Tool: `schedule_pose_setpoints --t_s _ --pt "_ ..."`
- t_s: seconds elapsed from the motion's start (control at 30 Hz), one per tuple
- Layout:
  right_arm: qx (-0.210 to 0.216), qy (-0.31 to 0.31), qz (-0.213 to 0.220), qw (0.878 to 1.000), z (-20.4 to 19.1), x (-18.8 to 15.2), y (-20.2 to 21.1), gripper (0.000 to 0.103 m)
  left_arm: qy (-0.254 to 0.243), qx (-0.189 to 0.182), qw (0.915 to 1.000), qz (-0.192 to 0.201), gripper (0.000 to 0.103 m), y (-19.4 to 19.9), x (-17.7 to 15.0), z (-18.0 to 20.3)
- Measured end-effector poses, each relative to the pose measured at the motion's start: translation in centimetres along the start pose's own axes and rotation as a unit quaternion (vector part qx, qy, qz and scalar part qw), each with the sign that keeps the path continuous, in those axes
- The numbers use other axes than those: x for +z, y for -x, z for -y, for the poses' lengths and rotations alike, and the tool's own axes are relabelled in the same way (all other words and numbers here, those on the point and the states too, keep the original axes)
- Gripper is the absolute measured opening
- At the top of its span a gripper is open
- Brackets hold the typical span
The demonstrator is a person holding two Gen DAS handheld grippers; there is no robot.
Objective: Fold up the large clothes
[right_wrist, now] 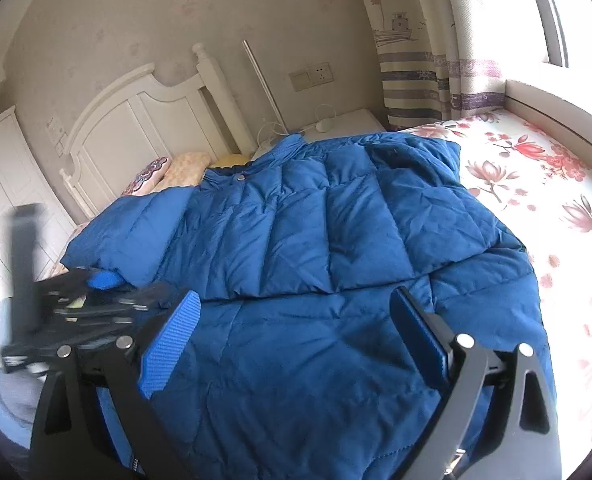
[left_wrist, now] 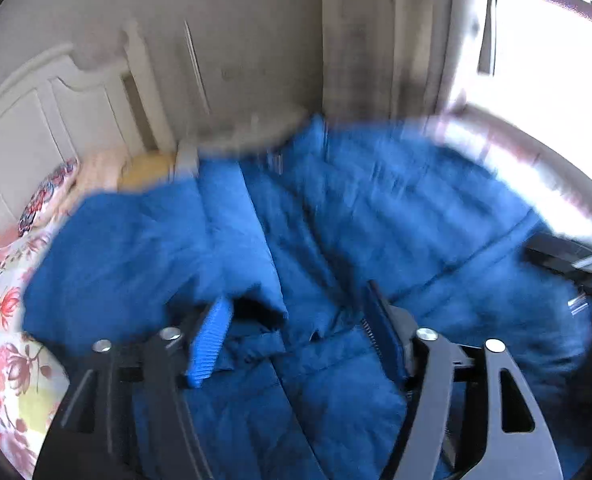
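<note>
A large blue quilted down jacket [right_wrist: 316,240] lies spread on a bed with a floral sheet [right_wrist: 536,176]; its right sleeve is folded across the body. My right gripper [right_wrist: 296,304] is open and empty, low over the jacket's lower half. My left gripper [left_wrist: 300,304] is open over the jacket [left_wrist: 376,216] near the left sleeve cuff [left_wrist: 255,308]; the view is motion-blurred. The left gripper also shows in the right wrist view [right_wrist: 91,292] at the jacket's left sleeve end.
A white headboard [right_wrist: 135,128] and pillows [right_wrist: 167,172] are at the far left. A white nightstand [right_wrist: 348,120] stands by the striped curtain [right_wrist: 416,80]. A window ledge [right_wrist: 556,108] runs along the right of the bed.
</note>
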State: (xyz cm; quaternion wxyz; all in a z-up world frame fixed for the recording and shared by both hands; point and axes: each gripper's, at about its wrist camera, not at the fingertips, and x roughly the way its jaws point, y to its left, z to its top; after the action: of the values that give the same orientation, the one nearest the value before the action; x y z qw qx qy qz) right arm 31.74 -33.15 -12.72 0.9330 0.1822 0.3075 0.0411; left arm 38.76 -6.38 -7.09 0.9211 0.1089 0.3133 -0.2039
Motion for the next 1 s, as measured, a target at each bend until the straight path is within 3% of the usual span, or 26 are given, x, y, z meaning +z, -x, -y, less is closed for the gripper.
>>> schedule_pose_setpoints --t_s 0.07,0.1,0.13,0.23,0.27,0.3,0.37,0.4,0.5,0.57,0.7,0.77,0.87,1.0 --pt "0.004 -0.003 0.002 1.0 0.1 0.0 0.1 0.095 0.055 -0.003 0.9935 0.099 0.097 4.8 -0.4 -2.2" --pt "0.005 -0.003 0.002 1.0 0.1 0.0 0.1 0.095 0.095 0.006 0.9859 0.137 0.099 6.7 -0.9 -3.8" --pt "0.005 -0.003 0.001 1.0 0.2 0.1 0.1 0.095 0.127 0.011 0.9804 0.151 0.098 7.6 -1.5 -5.1" --pt "0.004 0.002 0.0 1.0 0.0 0.0 0.0 0.095 0.27 0.078 0.9513 0.126 0.098 7.4 -3.8 -10.7" --pt "0.003 0.005 -0.001 1.0 -0.1 0.0 0.1 0.095 0.326 0.107 0.9348 0.091 0.096 6.2 -5.0 -12.9" --pt "0.002 0.008 -0.003 1.0 -0.3 -0.1 0.0 0.095 0.381 0.116 0.9159 0.052 0.095 5.2 -6.6 -15.1" --pt "-0.001 0.016 -0.007 1.0 -0.7 -0.1 -0.2 0.095 0.431 0.103 0.8964 0.02 0.082 4.0 -8.8 -17.0" --pt "-0.003 0.02 -0.009 1.0 -0.9 -0.2 -0.2 0.095 0.431 0.111 0.8952 0.011 0.082 3.8 -9.4 -17.0" --pt "-0.008 0.038 -0.02 0.999 -1.7 -0.3 -0.5 0.094 0.393 0.159 0.9054 -0.026 0.082 3.2 -10.0 -15.8" --pt "-0.033 0.057 -0.03 0.997 -2.5 -0.4 -0.8 0.089 0.37 0.166 0.9127 -0.053 0.076 2.0 -10.1 -15.1" --pt "-0.048 0.146 -0.04 0.987 -7.3 -0.6 -1.7 0.088 0.379 0.155 0.9096 -0.07 0.076 1.9 -10.5 -15.8" --pt "-0.042 0.214 -0.043 0.975 -11.0 -0.7 -2.6 0.088 0.382 0.153 0.9086 -0.07 0.077 1.7 -10.5 -16.4" --pt "-0.028 0.333 -0.07 0.94 -17.7 -1.3 -6.1 0.087 0.382 0.152 0.9088 -0.069 0.078 2.0 -10.7 -16.3" --pt "-0.03 0.41 -0.078 0.908 -23.0 -2.0 -9.9 0.08 0.391 0.139 0.9077 -0.06 0.081 1.9 -10.8 -16.8"
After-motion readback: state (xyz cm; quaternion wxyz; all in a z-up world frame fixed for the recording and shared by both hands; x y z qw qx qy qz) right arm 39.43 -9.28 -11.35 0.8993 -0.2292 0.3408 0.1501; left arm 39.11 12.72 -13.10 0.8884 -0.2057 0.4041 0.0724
